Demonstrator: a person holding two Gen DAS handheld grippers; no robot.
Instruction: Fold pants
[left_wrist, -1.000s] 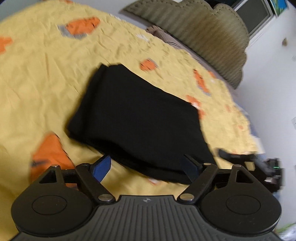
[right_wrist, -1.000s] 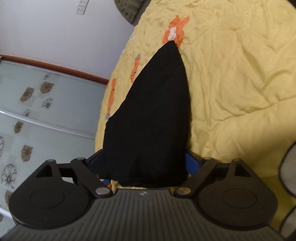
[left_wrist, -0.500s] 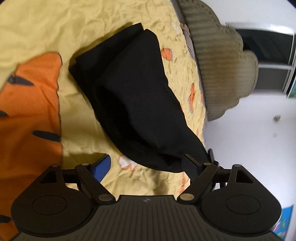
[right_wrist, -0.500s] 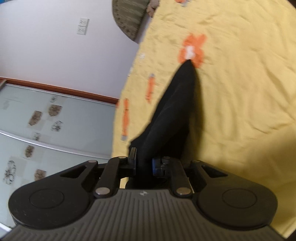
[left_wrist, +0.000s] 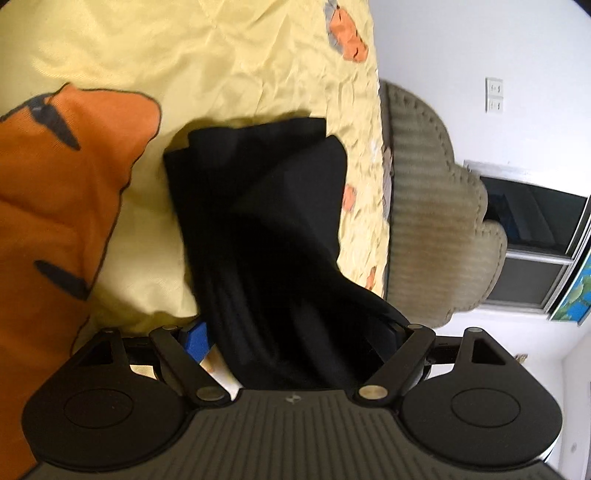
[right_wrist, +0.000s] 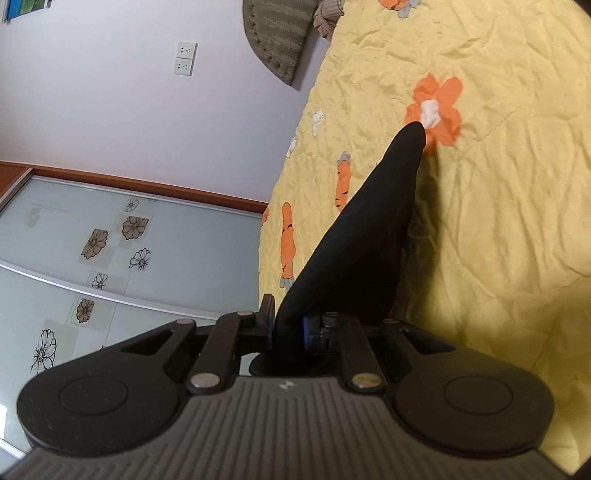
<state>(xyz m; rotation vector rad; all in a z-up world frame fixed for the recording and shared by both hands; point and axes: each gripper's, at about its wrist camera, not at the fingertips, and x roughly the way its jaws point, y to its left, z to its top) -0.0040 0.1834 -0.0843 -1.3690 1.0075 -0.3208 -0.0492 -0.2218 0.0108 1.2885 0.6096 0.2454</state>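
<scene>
The right tool (right_wrist: 289, 326), clamped on an edge of the black pants (right_wrist: 364, 229), lifts it off the yellow bed (right_wrist: 498, 221); the left tool (left_wrist: 295, 343) gapes wide around the bundled cloth, gripping nothing. One-sided lifting could unravel the fold.

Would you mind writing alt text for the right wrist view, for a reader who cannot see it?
The right gripper is shut on an edge of the black pants, which stretch away from its fingers to a narrow tip on the yellow bedspread. The bedspread is printed with orange flowers and carrots; a white wall and a glass sliding door lie left.
</scene>
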